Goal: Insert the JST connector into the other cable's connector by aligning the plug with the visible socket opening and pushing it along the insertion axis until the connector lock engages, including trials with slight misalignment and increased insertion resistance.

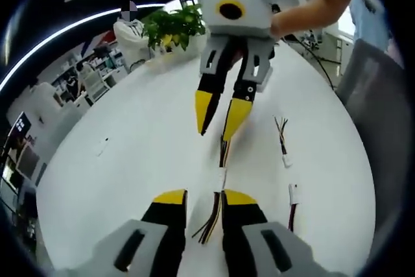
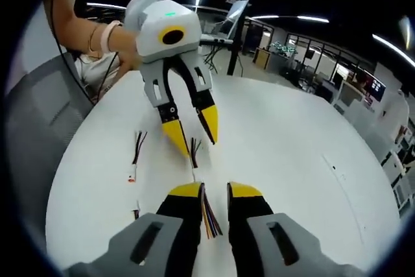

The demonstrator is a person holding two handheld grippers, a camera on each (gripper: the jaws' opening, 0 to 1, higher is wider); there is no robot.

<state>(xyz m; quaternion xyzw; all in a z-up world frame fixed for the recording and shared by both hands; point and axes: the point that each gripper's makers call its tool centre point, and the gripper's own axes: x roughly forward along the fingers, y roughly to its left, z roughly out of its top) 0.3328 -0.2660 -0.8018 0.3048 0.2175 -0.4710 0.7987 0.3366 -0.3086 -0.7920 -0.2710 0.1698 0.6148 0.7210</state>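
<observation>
A thin cable pair lies on the white table [image 1: 130, 128] between my two grippers, which face each other. Its small white connectors [image 1: 222, 176] meet at the middle; whether they are locked is too small to tell. Coloured wires [image 1: 209, 220] run back between the jaws of my left gripper [image 1: 204, 197], which stand apart. The far wires [image 1: 224, 148] reach under my right gripper [image 1: 222, 113], tips also apart. In the right gripper view, wires [image 2: 209, 218] lie between the right gripper's [image 2: 216, 191] jaws, and the connectors [image 2: 193, 173] sit before the left gripper [image 2: 193, 131].
Two spare cables with white plugs [image 1: 283, 139] [image 1: 293, 198] lie to the right, seen again in the right gripper view as loose cables [image 2: 136, 154] [image 2: 136, 213]. A potted plant [image 1: 174, 25] stands at the far table edge. A grey chair [image 1: 376, 95] sits beside the table.
</observation>
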